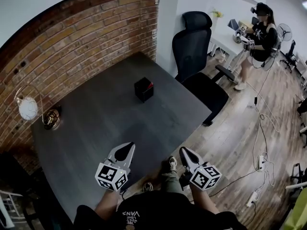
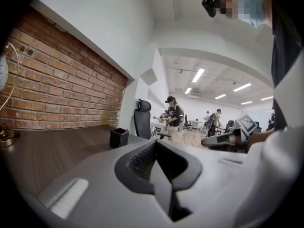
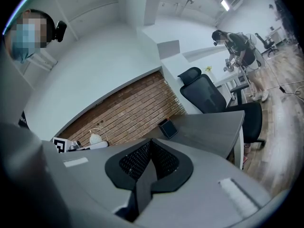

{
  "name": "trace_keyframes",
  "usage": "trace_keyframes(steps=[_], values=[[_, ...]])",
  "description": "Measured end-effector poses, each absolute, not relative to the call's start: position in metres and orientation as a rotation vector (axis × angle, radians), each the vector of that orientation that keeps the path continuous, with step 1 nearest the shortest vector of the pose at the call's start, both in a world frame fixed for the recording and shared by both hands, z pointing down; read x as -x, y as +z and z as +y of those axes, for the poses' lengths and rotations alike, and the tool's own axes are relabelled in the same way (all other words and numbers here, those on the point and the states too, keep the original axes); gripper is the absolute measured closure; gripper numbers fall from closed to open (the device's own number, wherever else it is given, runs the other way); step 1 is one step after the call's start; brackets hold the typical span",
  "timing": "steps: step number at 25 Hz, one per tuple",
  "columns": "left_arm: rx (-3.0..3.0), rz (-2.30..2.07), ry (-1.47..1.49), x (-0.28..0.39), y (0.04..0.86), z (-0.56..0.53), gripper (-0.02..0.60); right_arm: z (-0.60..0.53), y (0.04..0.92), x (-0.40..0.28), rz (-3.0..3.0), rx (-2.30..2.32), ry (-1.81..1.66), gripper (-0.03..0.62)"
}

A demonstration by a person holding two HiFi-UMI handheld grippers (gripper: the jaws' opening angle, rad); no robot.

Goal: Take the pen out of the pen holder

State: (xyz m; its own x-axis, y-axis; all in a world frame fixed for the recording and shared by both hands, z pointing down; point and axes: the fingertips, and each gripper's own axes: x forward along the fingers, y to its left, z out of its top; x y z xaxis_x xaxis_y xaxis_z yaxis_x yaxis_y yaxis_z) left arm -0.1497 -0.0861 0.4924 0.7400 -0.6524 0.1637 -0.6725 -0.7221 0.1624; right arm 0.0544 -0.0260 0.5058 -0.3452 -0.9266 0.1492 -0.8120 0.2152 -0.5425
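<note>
A dark grey worktop fills the middle of the head view, with a red brick wall along its far left side. A lamp with a round white globe stands on the worktop close to the bricks. The black pen holder stands upright alone near the middle of the worktop. A small red part shows at its top edge, too small to say if it is the pen. Behind the far corner there is a black office chair on a wooden floor with white cables. Further back another person stands at a white desk.

The left hand-held gripper is over the near edge of the worktop and points almost level toward the pen holder, well apart from it. Its jaws are clenched together with nothing between them. The right hand-held gripper is beside it, just outside the worktop edge and above the floor. Its jaws are also pressed together and empty, and the pen holder is seen far ahead
</note>
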Motion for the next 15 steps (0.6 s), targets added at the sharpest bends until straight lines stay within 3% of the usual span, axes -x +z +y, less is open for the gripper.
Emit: trace_keyframes(steps=[15], values=[[-2.64, -1.341, 0.173, 0.12, 0.484, -0.182, 0.528, -0.159, 0.517, -0.089, 2.476, 1.435, -0.886, 0.592]])
